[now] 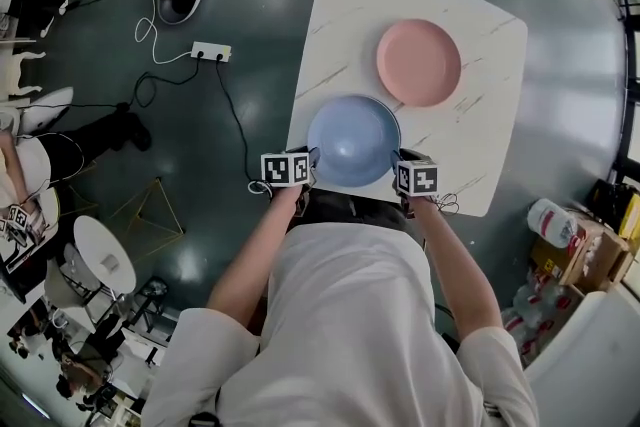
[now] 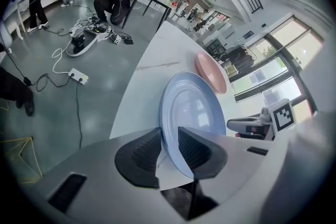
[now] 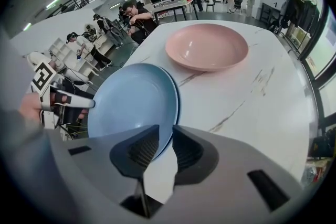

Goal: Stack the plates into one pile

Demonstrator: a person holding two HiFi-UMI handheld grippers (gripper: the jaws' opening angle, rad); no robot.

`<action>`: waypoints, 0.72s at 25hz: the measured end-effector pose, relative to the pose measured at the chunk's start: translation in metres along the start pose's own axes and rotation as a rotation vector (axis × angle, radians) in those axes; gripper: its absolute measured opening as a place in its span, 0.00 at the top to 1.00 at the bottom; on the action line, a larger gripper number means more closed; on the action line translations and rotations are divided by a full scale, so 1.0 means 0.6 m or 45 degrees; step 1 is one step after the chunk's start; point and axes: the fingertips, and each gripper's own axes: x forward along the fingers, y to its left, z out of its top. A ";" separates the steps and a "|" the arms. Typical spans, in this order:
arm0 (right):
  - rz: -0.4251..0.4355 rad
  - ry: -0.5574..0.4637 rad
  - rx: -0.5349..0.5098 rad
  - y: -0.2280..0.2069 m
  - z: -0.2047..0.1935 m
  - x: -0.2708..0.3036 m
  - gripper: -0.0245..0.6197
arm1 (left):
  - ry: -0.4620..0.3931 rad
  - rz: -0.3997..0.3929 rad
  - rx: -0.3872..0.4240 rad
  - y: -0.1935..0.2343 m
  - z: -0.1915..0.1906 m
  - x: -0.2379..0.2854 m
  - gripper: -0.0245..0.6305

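Over the near edge of a white marble-patterned table [image 1: 480, 145], a blue plate [image 1: 353, 140] spans two hand-held grippers. The right gripper [image 1: 398, 167] is clamped on one side of its rim. The left gripper [image 1: 312, 158] has the opposite side of the rim between jaws that stand slightly apart. Ahead of the right gripper, just past the blue plate, lies a pink plate [image 1: 418, 62]. A power strip [image 1: 211, 51] and loose cables lie on the floor beyond the left gripper. The person's white shirt [image 1: 350, 315] hides the table's near corner.

Light blue plate [image 1: 352, 140], pink plate [image 1: 419, 62], marbled table [image 1: 480, 155]
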 end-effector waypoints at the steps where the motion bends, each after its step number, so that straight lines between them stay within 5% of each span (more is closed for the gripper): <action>1: -0.003 -0.010 -0.001 -0.002 0.002 -0.002 0.82 | -0.019 0.004 0.000 0.002 0.003 -0.003 0.81; 9: -0.017 -0.122 0.039 -0.016 0.012 -0.035 0.82 | -0.136 -0.019 0.047 0.000 0.026 -0.030 0.81; 18: -0.025 -0.221 0.121 -0.044 0.029 -0.075 0.82 | -0.234 -0.040 0.219 -0.024 0.078 -0.054 0.86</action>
